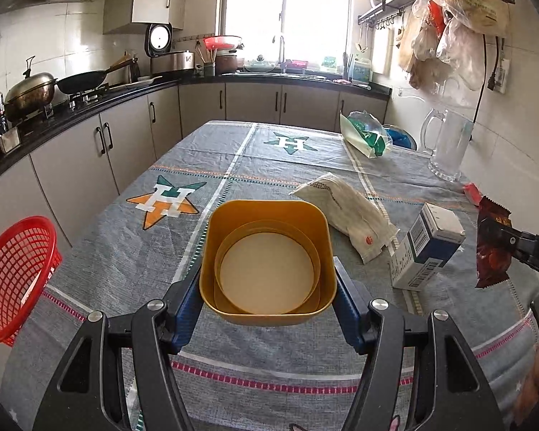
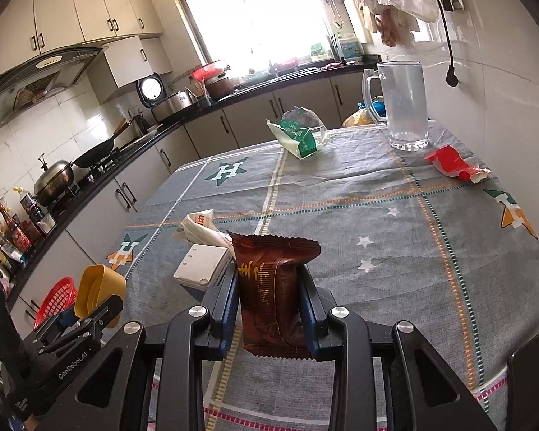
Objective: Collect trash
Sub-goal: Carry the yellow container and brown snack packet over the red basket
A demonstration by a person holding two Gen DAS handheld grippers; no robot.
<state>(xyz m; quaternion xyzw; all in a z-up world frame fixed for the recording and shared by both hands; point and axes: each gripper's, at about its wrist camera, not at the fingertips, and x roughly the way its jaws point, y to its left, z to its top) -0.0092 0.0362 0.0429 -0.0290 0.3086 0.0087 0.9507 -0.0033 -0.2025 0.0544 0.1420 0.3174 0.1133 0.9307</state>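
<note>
My left gripper (image 1: 267, 300) is shut on a yellow square tub (image 1: 267, 248), which it holds above the grey tablecloth (image 1: 233, 168); the tub looks empty inside. That tub (image 2: 98, 287) and the left gripper (image 2: 90, 314) also show at the lower left of the right wrist view. My right gripper (image 2: 269, 287) is shut on a brown snack wrapper (image 2: 273, 280), upright between its blue pads; the wrapper (image 1: 492, 248) appears at the right edge of the left wrist view. On the cloth lie a white packet (image 1: 348, 215), a small white and blue carton (image 1: 427, 248), a green and white bag (image 1: 366, 134) and a red wrapper (image 2: 452, 167).
A red mesh basket (image 1: 14, 280) hangs off the table's left side. A clear glass mug (image 2: 402, 104) stands at the far right near the tiled wall. Kitchen counters with a wok (image 1: 82, 82), a pot and a rice cooker run along the left and far side.
</note>
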